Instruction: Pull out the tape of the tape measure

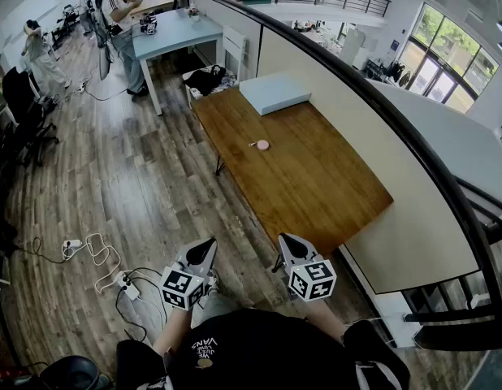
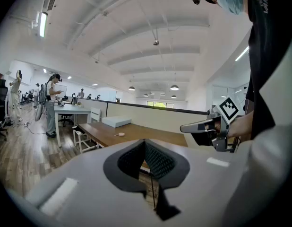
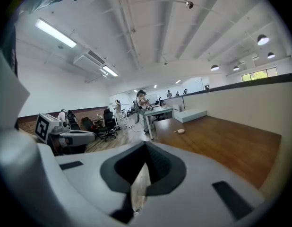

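Observation:
A small round pink tape measure (image 1: 260, 145) lies on the brown wooden table (image 1: 316, 185), far ahead of both grippers. It shows as a small pale disc (image 2: 120, 134) in the left gripper view and as a small disc (image 3: 181, 131) in the right gripper view. My left gripper (image 1: 207, 244) and right gripper (image 1: 284, 241) hang side by side near my body, short of the table's near end. Both are shut with nothing between their jaws. In the left gripper view the right gripper (image 2: 186, 127) shows at the right; in the right gripper view the left gripper (image 3: 87, 135) shows at the left.
A pale flat box (image 1: 274, 93) lies at the table's far end. A low partition wall (image 1: 413, 177) with a dark rail runs along the table's right side. Cables and a power strip (image 1: 125, 285) lie on the wooden floor at left. People stand at a white desk (image 1: 174, 31) farther off.

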The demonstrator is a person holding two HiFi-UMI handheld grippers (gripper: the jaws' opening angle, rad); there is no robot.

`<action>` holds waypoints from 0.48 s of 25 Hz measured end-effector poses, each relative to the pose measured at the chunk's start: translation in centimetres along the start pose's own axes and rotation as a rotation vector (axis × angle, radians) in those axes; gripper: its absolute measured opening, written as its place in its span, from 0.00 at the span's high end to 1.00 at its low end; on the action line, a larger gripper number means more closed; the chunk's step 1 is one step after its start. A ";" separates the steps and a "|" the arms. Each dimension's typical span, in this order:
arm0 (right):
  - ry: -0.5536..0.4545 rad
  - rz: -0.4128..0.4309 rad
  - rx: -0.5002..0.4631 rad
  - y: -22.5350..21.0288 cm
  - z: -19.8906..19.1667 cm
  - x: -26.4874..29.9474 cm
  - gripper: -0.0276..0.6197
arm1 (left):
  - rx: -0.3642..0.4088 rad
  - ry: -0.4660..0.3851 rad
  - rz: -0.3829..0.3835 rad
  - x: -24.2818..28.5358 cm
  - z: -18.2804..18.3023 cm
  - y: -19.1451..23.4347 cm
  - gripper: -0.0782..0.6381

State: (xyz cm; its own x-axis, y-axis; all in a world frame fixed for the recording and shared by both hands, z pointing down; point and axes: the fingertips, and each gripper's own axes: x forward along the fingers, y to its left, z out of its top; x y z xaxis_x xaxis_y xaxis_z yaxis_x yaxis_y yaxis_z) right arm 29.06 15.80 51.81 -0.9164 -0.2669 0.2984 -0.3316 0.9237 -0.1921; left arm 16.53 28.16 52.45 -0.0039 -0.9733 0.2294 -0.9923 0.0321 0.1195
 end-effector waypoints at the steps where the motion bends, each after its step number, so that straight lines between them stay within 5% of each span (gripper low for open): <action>1: 0.001 0.002 0.001 0.0 0.0 0.3 0.94 | -0.006 0.005 0.003 0.1 -0.2 0.4 0.88; 12: -0.037 -0.042 0.085 -1.8 1.2 4.8 0.93 | -0.032 0.005 0.001 2.5 0.0 4.6 0.87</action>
State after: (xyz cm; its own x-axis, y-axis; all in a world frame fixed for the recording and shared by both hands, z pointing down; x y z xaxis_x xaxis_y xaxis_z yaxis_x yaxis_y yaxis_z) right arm 24.97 12.57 52.50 -0.9086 -0.3161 0.2732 -0.3860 0.8852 -0.2596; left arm 12.00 25.91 53.61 -0.0046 -0.9721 0.2345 -0.9879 0.0408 0.1496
